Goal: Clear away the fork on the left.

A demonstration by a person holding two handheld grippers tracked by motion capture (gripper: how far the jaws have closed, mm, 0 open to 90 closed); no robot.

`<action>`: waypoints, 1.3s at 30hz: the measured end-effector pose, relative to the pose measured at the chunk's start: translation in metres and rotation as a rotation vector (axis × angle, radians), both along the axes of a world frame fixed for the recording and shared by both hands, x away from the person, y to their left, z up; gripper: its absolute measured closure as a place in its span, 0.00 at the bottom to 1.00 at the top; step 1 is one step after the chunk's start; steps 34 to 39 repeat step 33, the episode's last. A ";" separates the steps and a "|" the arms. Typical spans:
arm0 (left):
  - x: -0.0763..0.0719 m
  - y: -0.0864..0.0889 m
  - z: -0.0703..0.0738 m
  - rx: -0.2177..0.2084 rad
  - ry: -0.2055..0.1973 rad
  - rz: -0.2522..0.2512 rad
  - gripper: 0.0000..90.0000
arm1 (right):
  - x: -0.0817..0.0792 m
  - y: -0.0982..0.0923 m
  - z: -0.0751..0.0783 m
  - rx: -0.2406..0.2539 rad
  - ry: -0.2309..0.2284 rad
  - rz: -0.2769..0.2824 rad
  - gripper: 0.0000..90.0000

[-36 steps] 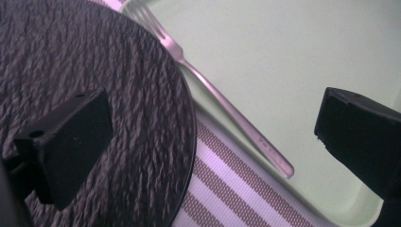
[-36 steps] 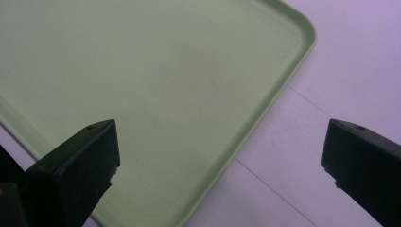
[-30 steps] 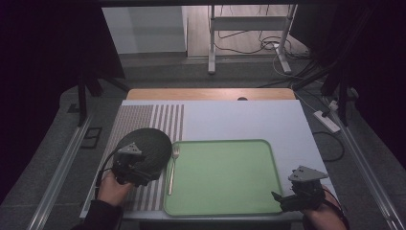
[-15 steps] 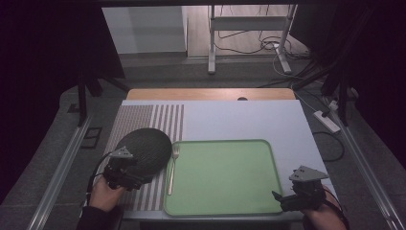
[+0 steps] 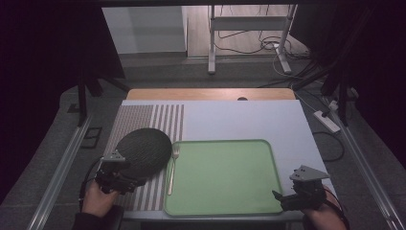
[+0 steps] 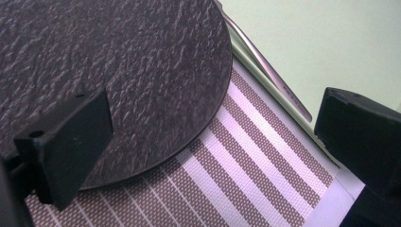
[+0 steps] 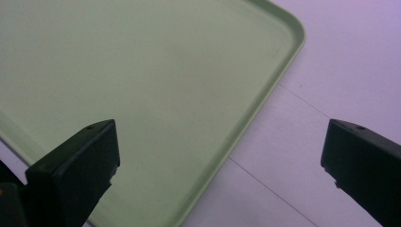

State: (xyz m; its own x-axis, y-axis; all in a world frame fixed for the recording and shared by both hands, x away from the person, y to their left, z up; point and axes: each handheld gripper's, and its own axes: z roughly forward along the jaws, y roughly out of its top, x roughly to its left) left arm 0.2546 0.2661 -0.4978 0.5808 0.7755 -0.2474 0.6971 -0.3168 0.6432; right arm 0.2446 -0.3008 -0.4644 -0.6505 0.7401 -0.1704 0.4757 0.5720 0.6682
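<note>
Nearest, the left gripper (image 5: 125,178) hangs with jaws spread wide at the near edge of the dark plate (image 5: 143,152), which lies on the striped mat (image 5: 143,120) just left of the green tray (image 5: 222,175); nothing is gripped, so the lifting seems undone. The right gripper (image 5: 293,200), likewise agape, waits at the tray's near right corner. The left gripper view reveals the plate's rough slate grain (image 6: 123,71); the high view adds the fork (image 5: 173,165) between plate and tray.

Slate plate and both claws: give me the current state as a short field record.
plate: dark round slate plate lying on the striped placemat, left of the green tray
fork: fork lying between plate and tray, along the tray's left rim
left claw: left claw open, jaws straddling the plate's near edge, nothing gripped
right claw: right claw open, over the tray's near right corner, nothing gripped
tray contents: nothing on it
</note>
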 end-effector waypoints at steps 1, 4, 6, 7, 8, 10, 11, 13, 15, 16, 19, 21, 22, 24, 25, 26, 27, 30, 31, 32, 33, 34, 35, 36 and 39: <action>-0.001 0.001 0.000 0.004 -0.002 0.002 0.00 | 0.000 0.000 0.000 0.003 0.000 0.000 0.00; -0.005 0.003 0.001 0.007 -0.011 0.019 0.00 | 0.000 0.000 0.000 0.004 0.000 -0.002 0.00; -0.007 0.004 0.002 0.013 -0.017 0.026 0.00 | 0.000 0.000 0.000 0.005 -0.001 -0.003 0.00; -0.008 0.004 0.002 0.016 -0.020 0.030 0.00 | 0.000 0.000 0.000 0.005 -0.001 -0.003 0.00; -0.009 0.004 0.002 0.018 -0.023 0.033 0.00 | 0.000 0.000 0.000 0.006 -0.001 -0.005 0.00; -0.011 0.005 0.003 0.020 -0.023 0.038 0.00 | 0.001 0.000 0.000 0.006 -0.001 -0.005 0.00; -0.011 0.005 0.003 0.018 -0.025 0.043 0.00 | 0.001 0.000 0.000 0.006 -0.001 -0.006 0.00; -0.013 0.006 0.003 0.018 -0.027 0.047 0.00 | 0.001 0.000 0.000 0.007 -0.001 -0.008 0.00; -0.015 0.007 0.003 0.020 -0.028 0.053 0.00 | 0.001 -0.001 0.000 0.010 -0.002 -0.009 0.00; -0.016 0.007 0.004 0.020 -0.028 0.056 0.00 | 0.001 -0.001 0.000 0.010 -0.003 -0.009 0.00; -0.019 0.009 0.004 0.022 -0.031 0.065 0.00 | 0.001 -0.001 0.000 0.012 -0.002 -0.012 0.00; -0.020 0.010 0.004 0.022 -0.032 0.074 0.00 | 0.001 -0.001 0.000 0.018 -0.003 -0.015 0.00; -0.021 0.010 0.004 0.025 -0.031 0.077 0.00 | 0.001 -0.001 0.000 0.019 -0.004 -0.016 0.00; -0.023 0.011 0.004 0.030 -0.031 0.082 0.00 | 0.001 -0.001 0.000 0.019 -0.005 -0.018 0.00; -0.024 0.012 0.004 0.033 -0.030 0.086 0.00 | 0.001 -0.001 0.000 0.018 -0.006 -0.018 0.00; -0.025 0.012 0.004 0.031 -0.033 0.088 0.00 | 0.001 -0.001 0.001 0.018 -0.006 -0.018 0.00; -0.026 0.013 0.004 0.030 -0.032 0.088 0.00 | 0.001 -0.001 0.001 0.016 -0.006 -0.019 0.00; -0.028 0.015 0.004 0.024 -0.027 0.093 0.00 | 0.001 -0.001 0.001 0.012 -0.005 -0.019 0.00; -0.028 0.015 0.004 0.022 -0.028 0.097 0.00 | 0.001 -0.001 0.001 0.012 -0.007 -0.019 0.00; -0.028 0.015 0.004 0.020 -0.029 0.100 0.00 | 0.001 -0.001 0.000 0.011 -0.006 -0.019 0.00; -0.028 0.015 0.004 0.019 -0.026 0.101 0.00 | 0.001 -0.001 0.000 0.010 -0.004 -0.017 0.00; -0.028 0.015 0.004 0.019 -0.026 0.101 0.00 | 0.001 -0.001 0.000 0.010 -0.004 -0.017 0.00; -0.028 0.015 0.004 0.019 -0.026 0.101 0.00 | 0.001 -0.001 0.000 0.010 -0.004 -0.017 0.00; -0.028 0.015 0.004 0.019 -0.026 0.101 0.00 | 0.001 -0.001 0.000 0.010 -0.004 -0.017 0.00; -0.028 0.015 0.004 0.019 -0.026 0.101 0.00 | 0.001 -0.001 0.000 0.010 -0.004 -0.017 0.00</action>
